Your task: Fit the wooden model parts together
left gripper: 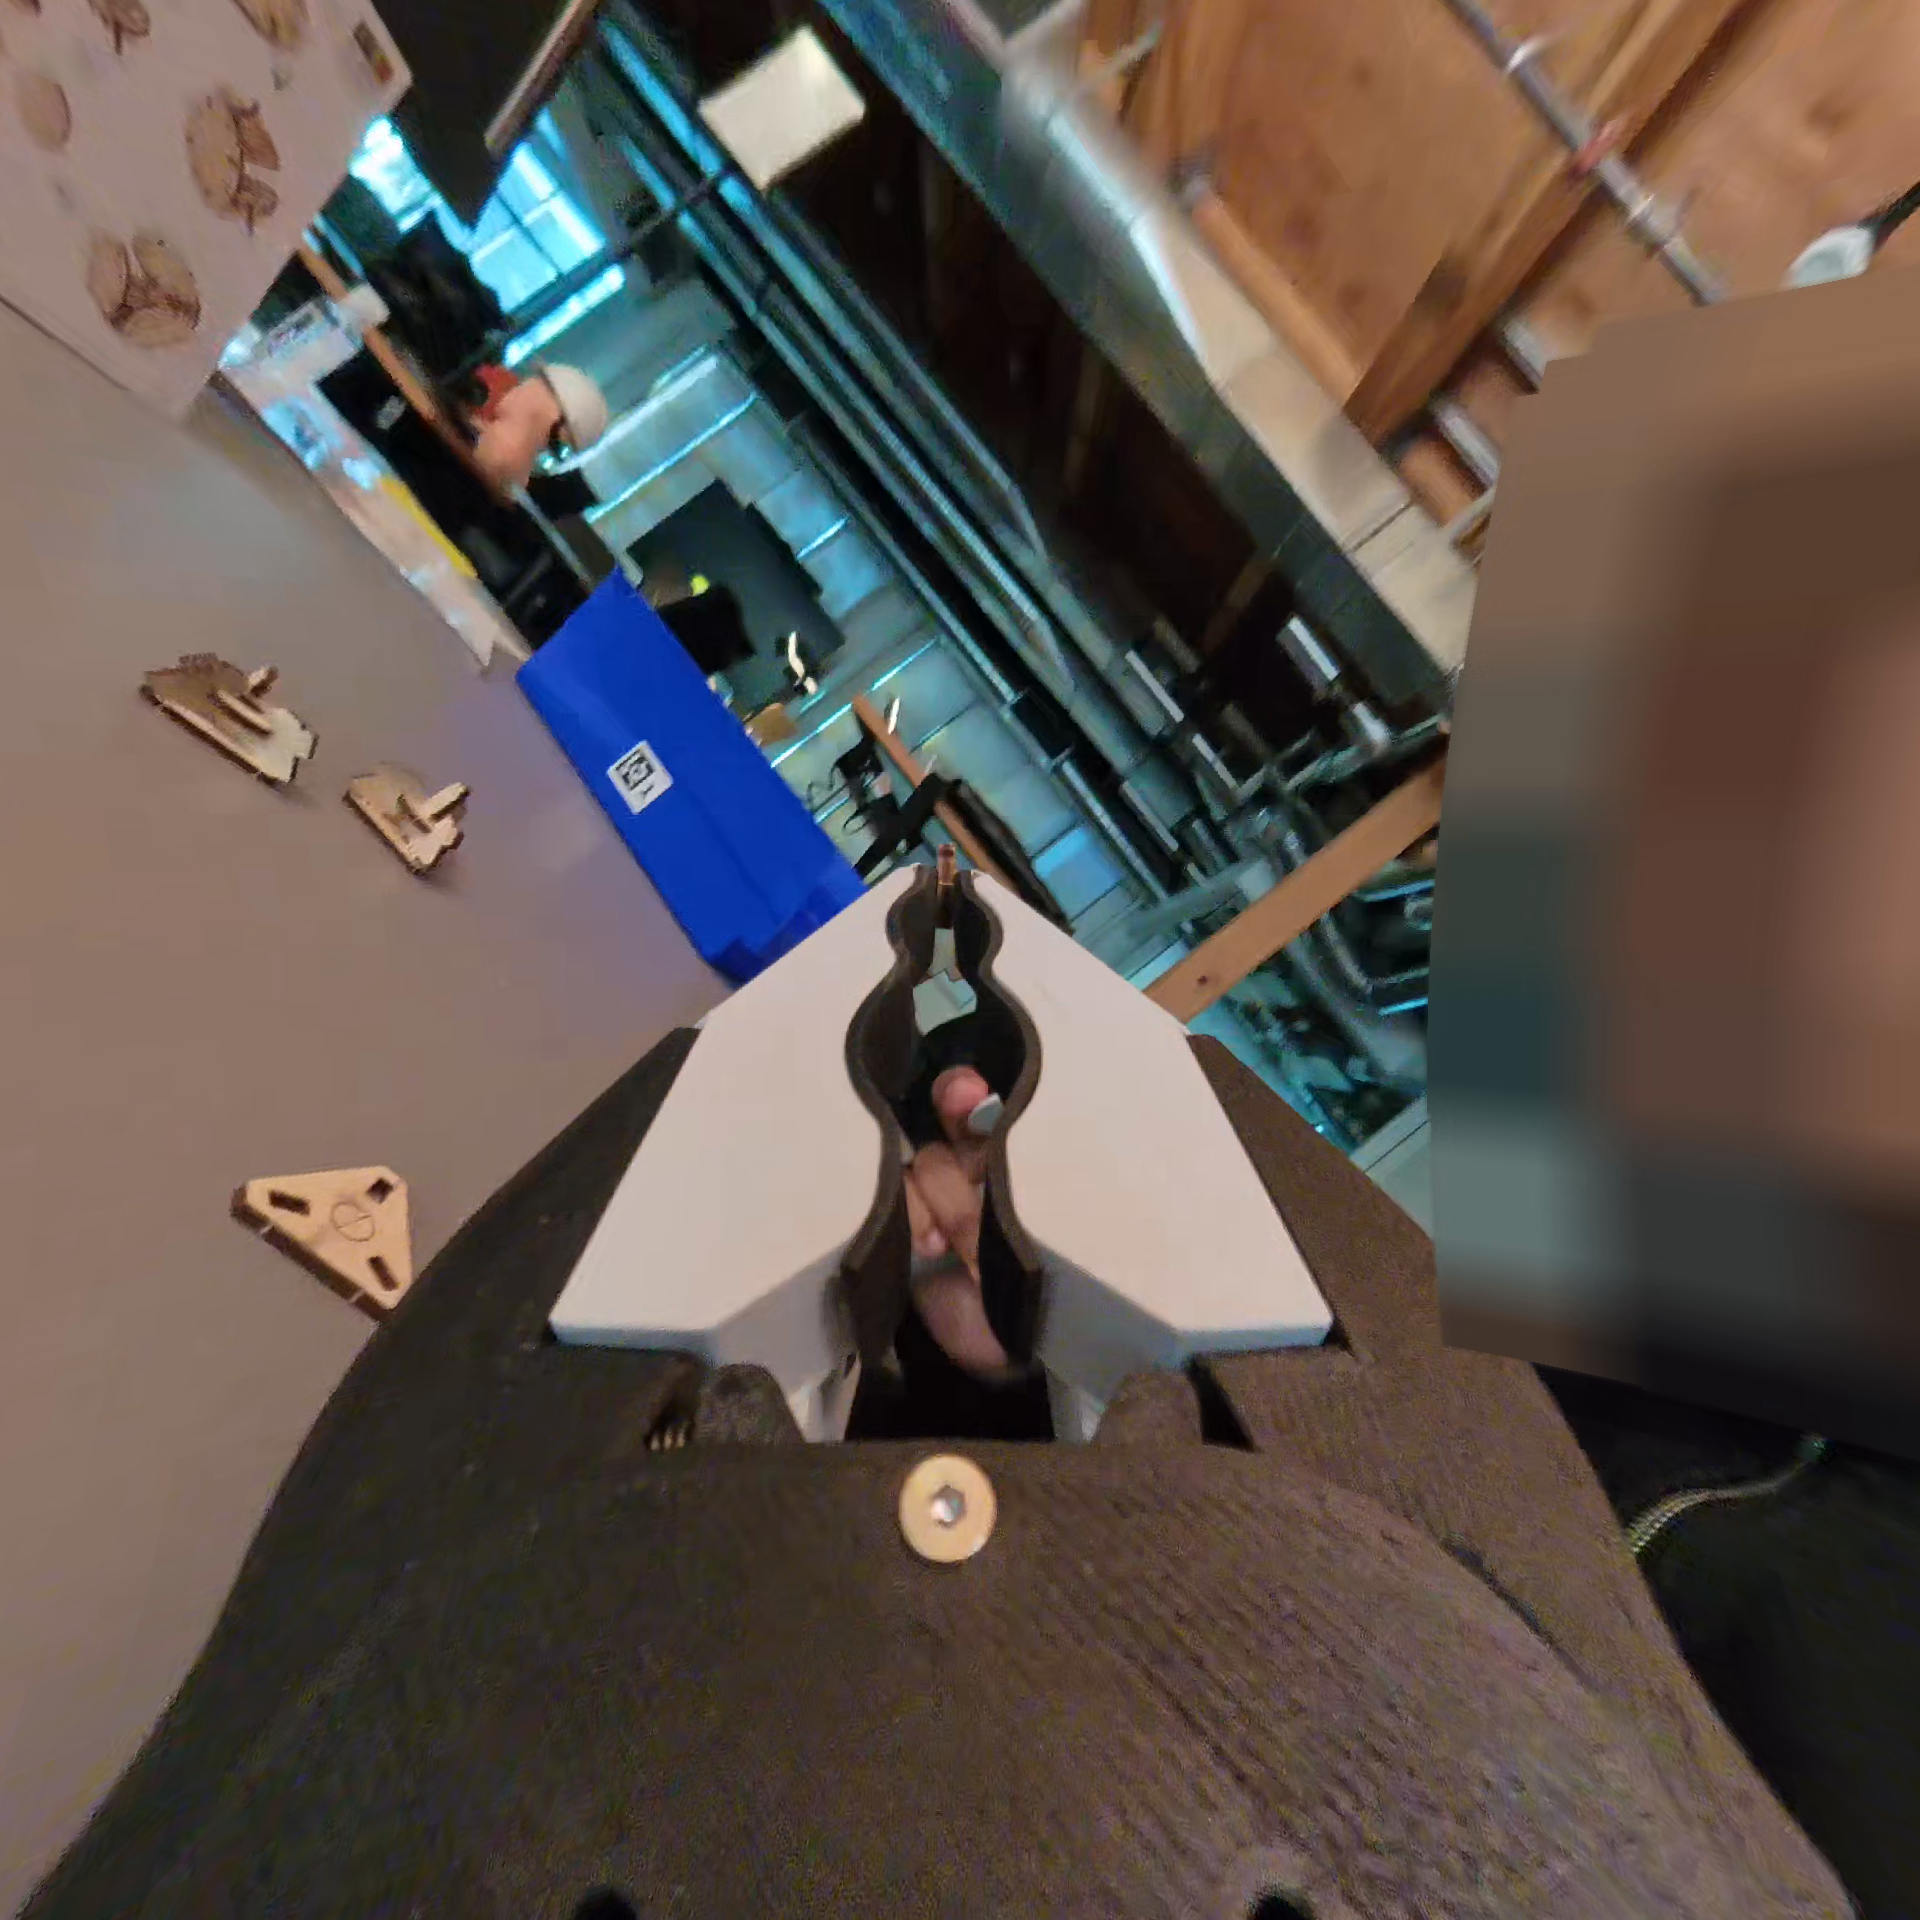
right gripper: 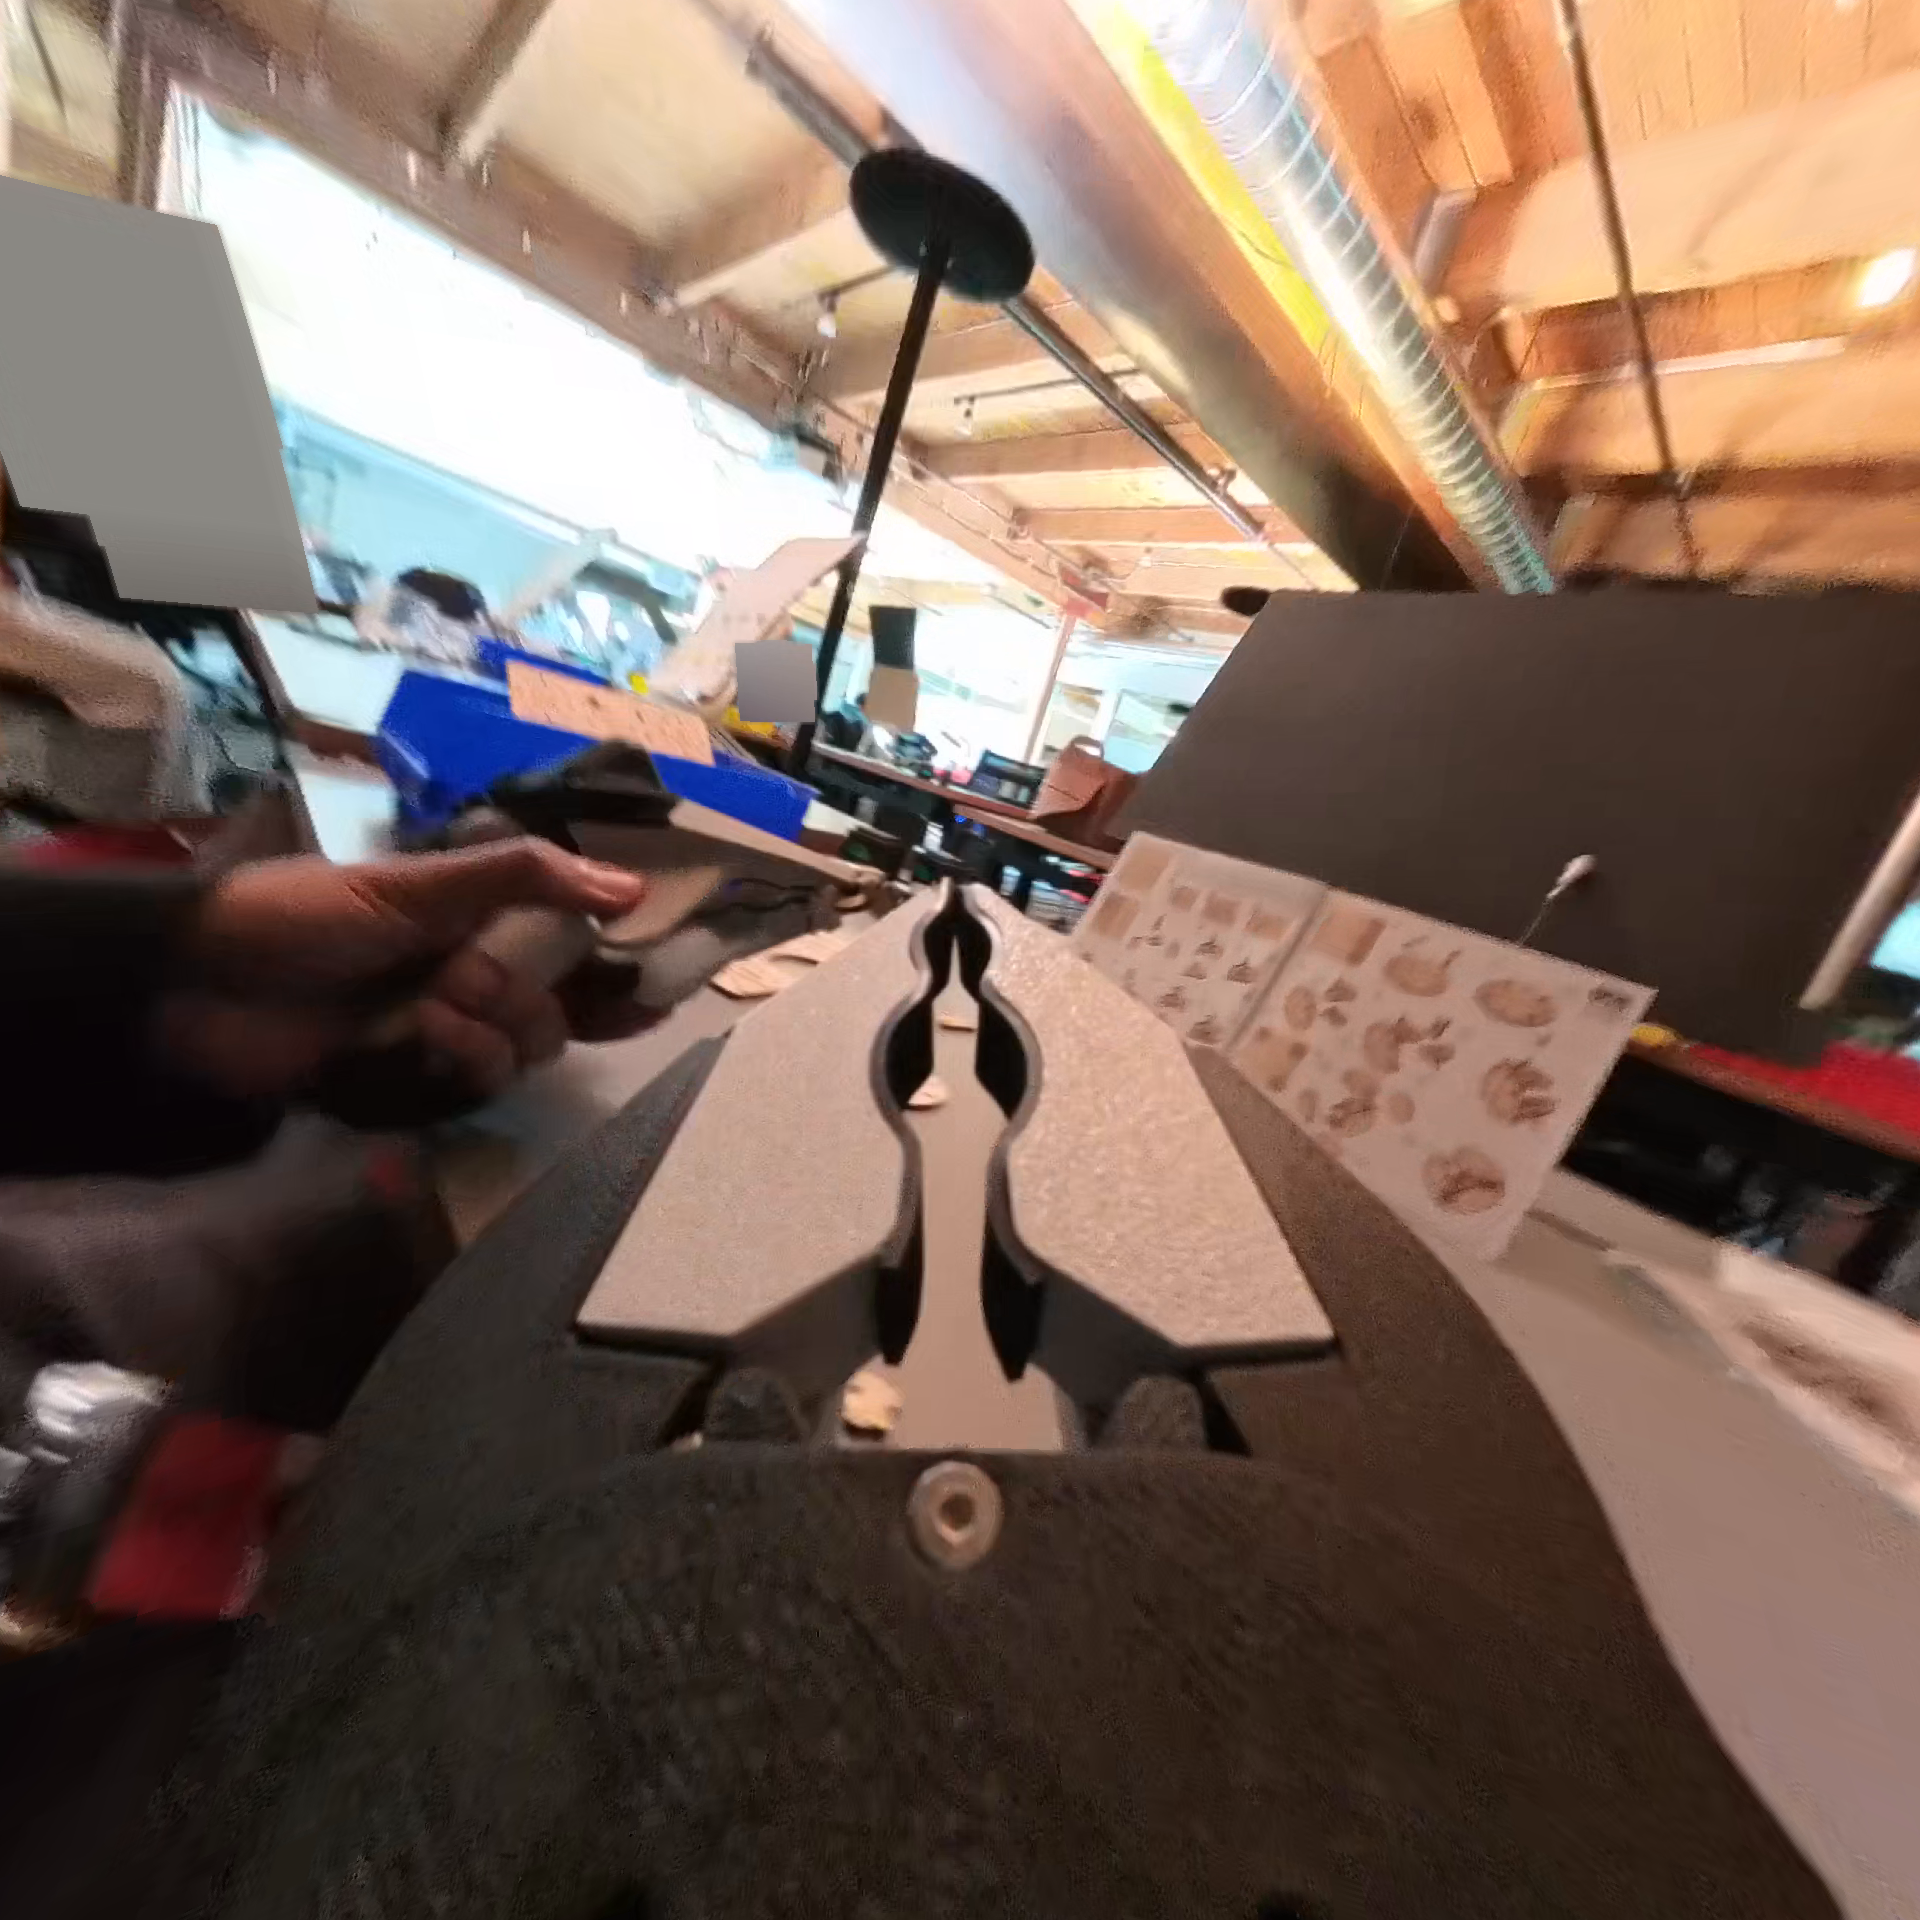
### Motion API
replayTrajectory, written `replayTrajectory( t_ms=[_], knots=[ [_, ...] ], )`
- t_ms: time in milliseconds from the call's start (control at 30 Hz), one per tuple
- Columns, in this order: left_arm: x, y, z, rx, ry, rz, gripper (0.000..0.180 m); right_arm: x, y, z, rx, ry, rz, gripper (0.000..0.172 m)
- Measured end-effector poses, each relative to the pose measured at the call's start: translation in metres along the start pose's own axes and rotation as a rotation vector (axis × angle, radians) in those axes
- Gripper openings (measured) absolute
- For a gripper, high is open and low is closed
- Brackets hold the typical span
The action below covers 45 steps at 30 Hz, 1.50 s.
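Note:
My left gripper (left gripper: 945, 891) is shut on a thin tan wooden piece (left gripper: 945, 864), seen edge-on and sticking out a little past the fingertips; it is lifted and tilted away from the grey table (left gripper: 156, 987). Part of a hand shows through the gap behind the fingers. My right gripper (right gripper: 951, 896) is shut, its tips meeting with nothing showing between them, low over the table. In the right wrist view the left gripper (right gripper: 717, 831) reaches in from the left, held by a hand (right gripper: 416, 935), its tip close to my right fingertips.
Loose wooden parts lie on the table: two slotted assemblies (left gripper: 229, 717) (left gripper: 405, 810), a triangular plate (left gripper: 332, 1231) and flat pieces (right gripper: 758, 971). A blue bin (left gripper: 675, 790) stands at the table's far edge. A picture sheet (right gripper: 1403, 1029) leans on a black board (right gripper: 1558, 779). Across from one pair of fingers to the other is roughly 11 cm.

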<state>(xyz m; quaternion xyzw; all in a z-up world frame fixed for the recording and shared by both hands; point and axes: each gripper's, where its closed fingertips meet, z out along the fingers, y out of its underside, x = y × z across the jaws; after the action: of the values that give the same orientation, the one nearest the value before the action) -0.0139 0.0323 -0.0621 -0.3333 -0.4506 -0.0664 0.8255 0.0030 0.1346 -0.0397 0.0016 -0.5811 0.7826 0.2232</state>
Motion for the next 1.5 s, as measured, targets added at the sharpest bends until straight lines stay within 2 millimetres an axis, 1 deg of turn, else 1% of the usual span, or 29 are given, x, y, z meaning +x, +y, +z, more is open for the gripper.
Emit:
replayTrajectory(
  t_ms=[67,133,200,267,367,433,533,633,733,800,900,1133,1300,1500],
  knots=[
    [0.008,0.000,-0.001,0.028,0.030,-0.004,0.003,-0.011,-0.001,0.006,-0.026,-0.045,0.169,0.001],
    [0.018,0.003,0.003,0.039,0.062,0.007,0.002,-0.018,-0.003,0.011,-0.024,-0.085,0.340,0.007],
    [0.030,0.011,0.010,0.034,0.099,0.010,0.003,-0.019,-0.002,0.013,-0.016,-0.106,0.506,0.008],
    [0.039,0.023,0.019,0.010,0.133,0.003,0.003,-0.018,0.001,0.013,-0.014,-0.136,0.647,0.009],
    [0.049,0.038,0.030,0.010,0.184,0.015,0.003,-0.021,0.002,0.013,-0.009,-0.212,0.794,0.009],
    [0.051,0.045,0.036,0.009,0.196,0.016,0.003,-0.019,0.001,0.013,0.011,-0.230,0.855,0.007],
    [0.052,0.056,0.042,-0.026,0.211,-0.012,0.003,-0.015,-0.003,0.010,0.043,-0.231,0.893,0.004],
    [0.053,0.063,0.046,-0.037,0.218,-0.024,0.003,-0.014,-0.002,0.010,0.035,-0.233,0.894,0.006],
    [0.055,0.068,0.049,-0.051,0.227,-0.026,0.003,-0.012,-0.001,0.010,0.035,-0.229,0.909,0.007],
    [0.055,0.071,0.050,-0.060,0.225,-0.017,0.003,-0.011,-0.002,0.009,0.044,-0.235,0.929,0.004],
    [0.054,0.072,0.052,-0.060,0.221,-0.010,0.003,-0.010,-0.001,0.008,0.045,-0.241,0.938,0.000],
    [0.056,0.072,0.051,-0.067,0.221,0.013,0.003,-0.011,-0.002,0.008,0.053,-0.256,0.956,0.000],
    [0.055,0.073,0.051,-0.068,0.218,0.013,0.002,-0.007,-0.003,0.008,0.075,-0.265,1.012,0.000],
    [0.055,0.073,0.051,-0.078,0.210,0.037,0.002,-0.007,-0.003,0.007,0.071,-0.277,1.008,0.000]
  ],
)
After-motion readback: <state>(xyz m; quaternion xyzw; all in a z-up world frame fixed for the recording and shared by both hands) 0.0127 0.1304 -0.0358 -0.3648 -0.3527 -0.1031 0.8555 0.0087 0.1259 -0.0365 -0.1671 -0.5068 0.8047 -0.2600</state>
